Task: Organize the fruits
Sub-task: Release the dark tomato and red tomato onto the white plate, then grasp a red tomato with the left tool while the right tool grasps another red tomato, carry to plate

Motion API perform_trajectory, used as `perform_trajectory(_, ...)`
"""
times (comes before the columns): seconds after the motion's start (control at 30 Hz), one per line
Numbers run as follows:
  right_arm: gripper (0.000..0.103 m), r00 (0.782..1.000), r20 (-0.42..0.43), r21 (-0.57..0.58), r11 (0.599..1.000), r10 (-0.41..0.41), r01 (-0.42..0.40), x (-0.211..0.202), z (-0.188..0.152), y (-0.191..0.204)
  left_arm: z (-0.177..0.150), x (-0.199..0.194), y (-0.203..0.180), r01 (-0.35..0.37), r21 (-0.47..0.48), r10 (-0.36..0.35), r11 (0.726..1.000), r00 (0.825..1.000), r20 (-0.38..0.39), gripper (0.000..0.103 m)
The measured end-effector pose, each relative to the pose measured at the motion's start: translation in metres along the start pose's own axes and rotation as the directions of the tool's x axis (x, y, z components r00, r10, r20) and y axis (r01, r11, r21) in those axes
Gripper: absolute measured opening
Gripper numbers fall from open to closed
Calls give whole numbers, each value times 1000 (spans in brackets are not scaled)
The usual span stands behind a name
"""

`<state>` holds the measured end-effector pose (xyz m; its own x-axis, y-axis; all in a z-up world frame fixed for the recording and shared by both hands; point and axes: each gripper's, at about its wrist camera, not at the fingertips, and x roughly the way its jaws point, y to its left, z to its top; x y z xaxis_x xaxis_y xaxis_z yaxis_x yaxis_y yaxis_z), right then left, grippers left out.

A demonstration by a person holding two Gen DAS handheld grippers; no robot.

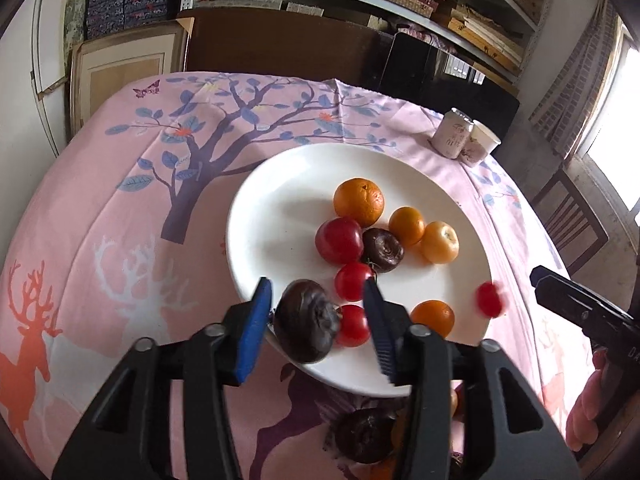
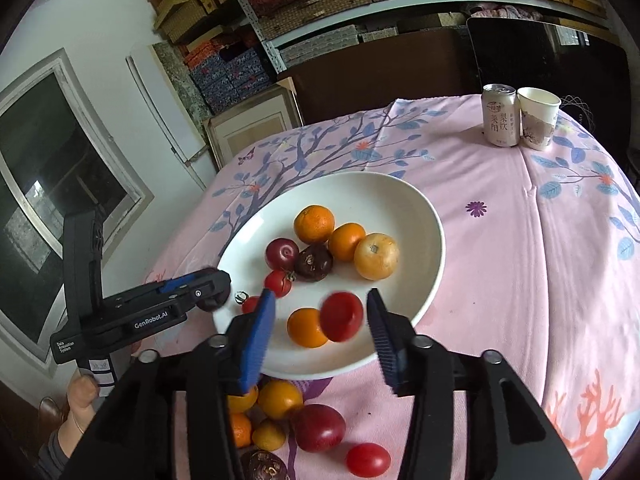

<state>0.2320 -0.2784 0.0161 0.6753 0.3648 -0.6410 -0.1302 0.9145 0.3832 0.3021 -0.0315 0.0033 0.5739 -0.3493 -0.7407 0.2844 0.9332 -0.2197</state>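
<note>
Gaping left claw (image 2: 208, 294) marked "GenRobot.AI"; right claw (image 2: 320, 320) gaping; can (image 2: 499, 115) lettering unreadable.

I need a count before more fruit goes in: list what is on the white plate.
On the white plate: three oranges, a yellow fruit, a plum, a dark brown fruit and cherry tomatoes. The tongs hide part of its near rim.

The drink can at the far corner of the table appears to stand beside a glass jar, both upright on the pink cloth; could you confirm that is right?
Not quite: the drink can stands beside a white paper cup, not a glass jar. The right wrist view shows it clearly. Both are upright on the pink cloth at the far corner, as you said.
</note>
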Motion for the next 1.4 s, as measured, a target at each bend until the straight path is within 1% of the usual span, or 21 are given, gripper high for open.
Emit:
perform_trajectory(0.07, 56, 1000, 16, -20, 1000, -6, 7, -8, -7, 2, -6, -15, -2, -28, 19, 27, 999, 998, 55, 77)
perform_trajectory(0.1, 56, 1000, 19, -23, 1000, -6, 7, -13, -12, 1, -10, -24, -4, -33, 33, 31, 999, 997, 71, 77)
perform_trajectory(0.17, 56, 1000, 18, -19, 1000, 8, -7, -23, -25, -1, -23, -41, -7, -7, 57, 3, 998, 997, 78, 77)
perform_trajectory(0.27, 58, 1000, 16, -14, 1000, 11, -10, -38, -53, -6, -53, -58, -16, -18, 146, 10, 989, 998, 55, 77)
perform_trajectory(0.37, 58, 1000, -8, 23, 999, 25, -24, -45, -81, -17, -94, -69, -28, -37, 259, 36, 965, 999, 9, 77)
perform_trajectory(0.43, 58, 1000, -16, 41, 999, 27, -26, -50, -97, -25, -119, -77, -33, -29, 313, 35, 949, 999, -14, 77)
perform_trajectory(0.53, 58, 999, -23, 55, 998, 30, -29, -51, -110, -31, -147, -84, -43, -15, 378, 30, 926, 999, -34, 77)
perform_trajectory(0.6, 58, 999, -34, 62, 998, 23, -21, -48, -115, -34, -156, -79, -50, -36, 416, 57, 909, 998, -39, 67)
perform_trajectory(0.67, 58, 999, -33, 62, 998, 27, -25, -48, -117, -34, -160, -69, -56, -22, 422, 60, 906, 995, -76, 58)
perform_trajectory(0.7, 58, 999, -27, 59, 998, 28, -27, -49, -117, -34, -160, -64, -58, -10, 420, 54, 907, 994, -93, 55)
perform_trajectory(0.77, 58, 999, -32, 64, 997, 32, -30, -49, -119, -35, -163, -55, -63, -11, 433, 66, 901, 991, -113, 51)
perform_trajectory(0.8, 58, 999, -30, 67, 997, 38, -36, -50, -119, -36, -165, -53, -65, 0, 436, 61, 900, 990, -127, 45)
perform_trajectory(0.83, 58, 999, -24, 71, 997, 43, -42, -51, -119, -38, -166, -51, -69, 13, 442, 53, 897, 989, -136, 42)
perform_trajectory(0.87, 58, 999, -21, 76, 996, 50, -48, -52, -119, -39, -167, -50, -72, 4, 453, 59, 891, 990, -125, 41)
perform_trajectory(0.93, 58, 998, -22, 89, 994, 59, -57, -52, -120, -42, -167, -47, -75, -2, 461, 63, 887, 991, -116, 40)
perform_trajectory(1.0, 58, 998, -24, 90, 994, 64, -62, -51, -119, -42, -163, -43, -75, 12, 448, 50, 894, 991, -126, 36)
perform_trajectory(1.1, 58, 998, -30, 78, 996, 51, -49, -50, -119, -39, -159, -39, -76, 26, 442, 34, 897, 991, -127, 31)
perform_trajectory(1.2, 58, 998, -39, 91, 995, 39, -35, -47, -119, -41, -161, -39, -78, 31, 447, 25, 894, 993, -119, 30)
perform_trajectory(1.27, 58, 998, -43, 109, 993, 39, -35, -46, -118, -45, -160, -44, -75, 51, 432, -3, 900, 994, -110, 30)
perform_trajectory(1.3, 58, 999, -42, 118, 993, 35, -30, -46, -118, -47, -158, -48, -73, 53, 419, -13, 906, 995, -98, 30)
perform_trajectory(1.4, 58, 999, -43, 125, 992, 21, -16, -45, -118, -48, -155, -63, -60, 96, 357, -70, 929, 994, -84, 30)
